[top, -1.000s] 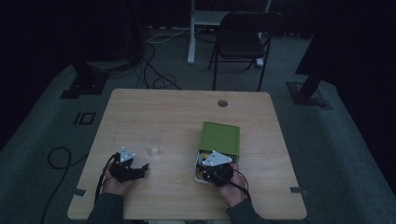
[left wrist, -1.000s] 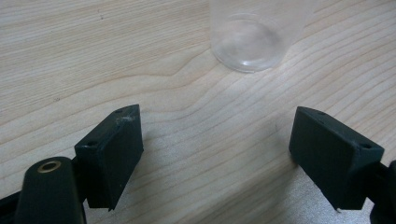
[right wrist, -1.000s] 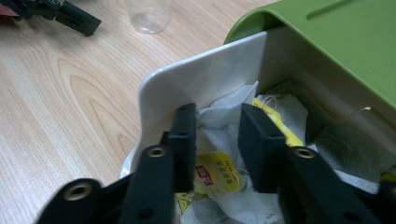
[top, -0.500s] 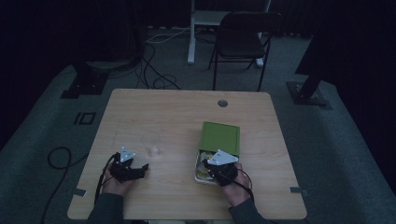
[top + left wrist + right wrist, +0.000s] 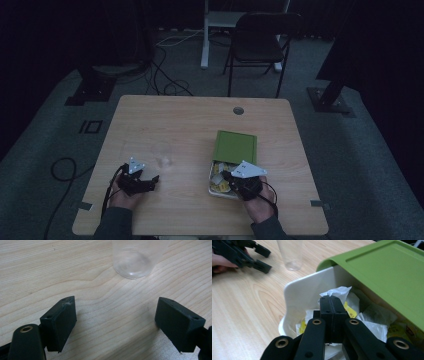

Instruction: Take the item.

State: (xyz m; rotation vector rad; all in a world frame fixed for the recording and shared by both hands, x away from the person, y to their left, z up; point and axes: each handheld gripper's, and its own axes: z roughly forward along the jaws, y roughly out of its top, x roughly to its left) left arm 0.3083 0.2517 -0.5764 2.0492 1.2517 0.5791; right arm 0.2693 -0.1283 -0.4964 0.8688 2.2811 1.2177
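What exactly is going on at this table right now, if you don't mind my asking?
A person works with a gripper in each hand. The right gripper has its jaws shut on a white packet inside the white box, whose green lid is slid partway back. The left gripper rests open on the table, facing a clear plastic cup.

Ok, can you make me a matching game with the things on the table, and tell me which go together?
Things:
1. lid
2. plastic cup
3. left gripper
4. right gripper

States:
A. jaws pressed shut, over the paper packets in the white box
B. green, slid partway off the box
C. see-through, standing on the wood
D. jaws wide apart, nothing between them

Pairs: 1-B, 2-C, 3-D, 4-A
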